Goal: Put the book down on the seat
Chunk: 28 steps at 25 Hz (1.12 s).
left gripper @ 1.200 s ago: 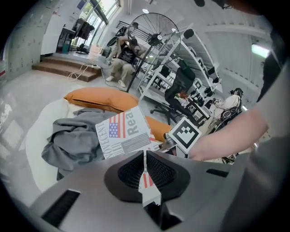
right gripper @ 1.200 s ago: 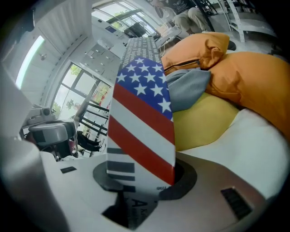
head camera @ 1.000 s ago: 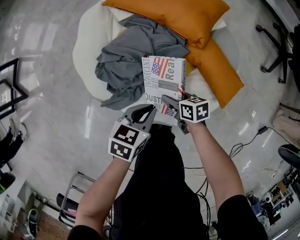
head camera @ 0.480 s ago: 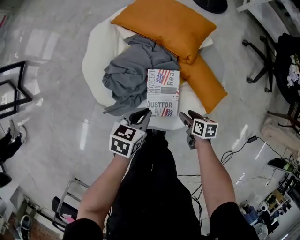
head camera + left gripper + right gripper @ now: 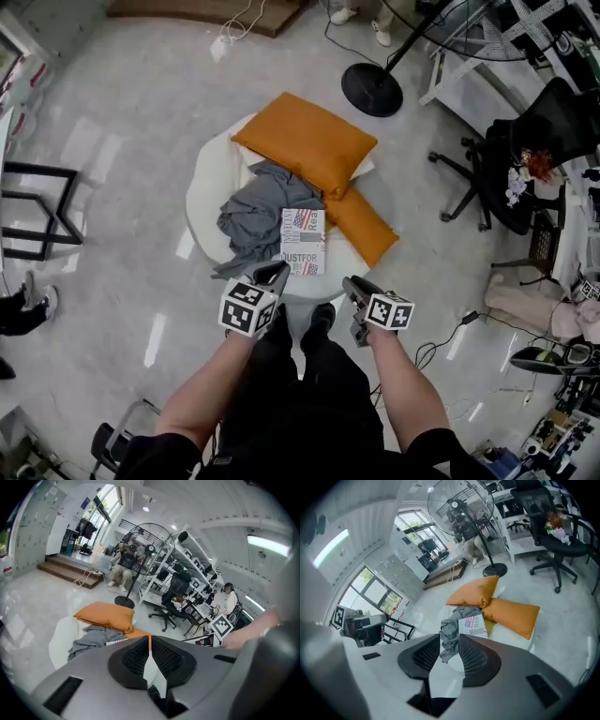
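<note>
Release done: book (image 5: 303, 242) now rests on seat (image 5: 202, 184).
Both tools raised clear: left gripper (image 5: 277, 271) closed, empty; right gripper (image 5: 349, 284) part-open, just narrowing on nothing.

Two orange pillows (image 5: 305, 141), one grey cloth (image 5: 258, 211) and one book (image 5: 303, 242) are lying on one round white seat (image 5: 208, 183).

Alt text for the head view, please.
A book lies on a round white seat beside a grey cloth and two orange cushions, seen from above. Nearer the camera, the left gripper and right gripper are both empty, off the book; the right one's fingers have just been closing.
</note>
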### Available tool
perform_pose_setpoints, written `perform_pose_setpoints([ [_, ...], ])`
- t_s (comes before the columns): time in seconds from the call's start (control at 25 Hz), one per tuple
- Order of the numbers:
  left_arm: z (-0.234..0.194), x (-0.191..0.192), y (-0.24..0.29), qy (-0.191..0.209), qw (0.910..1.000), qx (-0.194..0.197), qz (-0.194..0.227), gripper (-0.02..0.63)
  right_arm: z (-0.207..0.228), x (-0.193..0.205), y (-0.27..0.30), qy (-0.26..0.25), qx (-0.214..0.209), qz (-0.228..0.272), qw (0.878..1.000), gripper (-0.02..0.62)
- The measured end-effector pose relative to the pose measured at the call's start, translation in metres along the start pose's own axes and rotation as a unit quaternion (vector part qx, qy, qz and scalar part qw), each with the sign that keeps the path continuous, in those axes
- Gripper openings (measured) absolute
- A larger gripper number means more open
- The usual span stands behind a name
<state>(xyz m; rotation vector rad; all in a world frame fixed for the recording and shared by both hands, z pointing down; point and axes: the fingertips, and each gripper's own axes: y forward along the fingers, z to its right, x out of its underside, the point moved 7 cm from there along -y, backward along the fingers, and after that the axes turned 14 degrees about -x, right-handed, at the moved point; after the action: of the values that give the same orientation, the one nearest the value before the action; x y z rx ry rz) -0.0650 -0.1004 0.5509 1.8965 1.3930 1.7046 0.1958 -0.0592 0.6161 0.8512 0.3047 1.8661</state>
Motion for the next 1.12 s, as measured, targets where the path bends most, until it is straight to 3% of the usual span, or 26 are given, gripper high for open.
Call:
perform_pose_setpoints([
  [0.28,0.015,-0.041,-0.047,0.014,0.9993,-0.015,0.032,0.017,-0.052,-0.016,-0.057,-0.017,-0.025,0.038,0.999,0.097],
  [0.64,0.041,-0.048,-0.076,-0.002,0.9968,-0.056,0.057,0.017,-0.054,-0.009,-0.085,-0.024,-0.066,0.042,0.997,0.077],
  [1.12,0.163,-0.039,-0.099,-0.004,0.9902,-0.117,0.076,0.017,-0.028,-0.029,-0.182,-0.088,-0.129,0.038,0.987,0.071],
])
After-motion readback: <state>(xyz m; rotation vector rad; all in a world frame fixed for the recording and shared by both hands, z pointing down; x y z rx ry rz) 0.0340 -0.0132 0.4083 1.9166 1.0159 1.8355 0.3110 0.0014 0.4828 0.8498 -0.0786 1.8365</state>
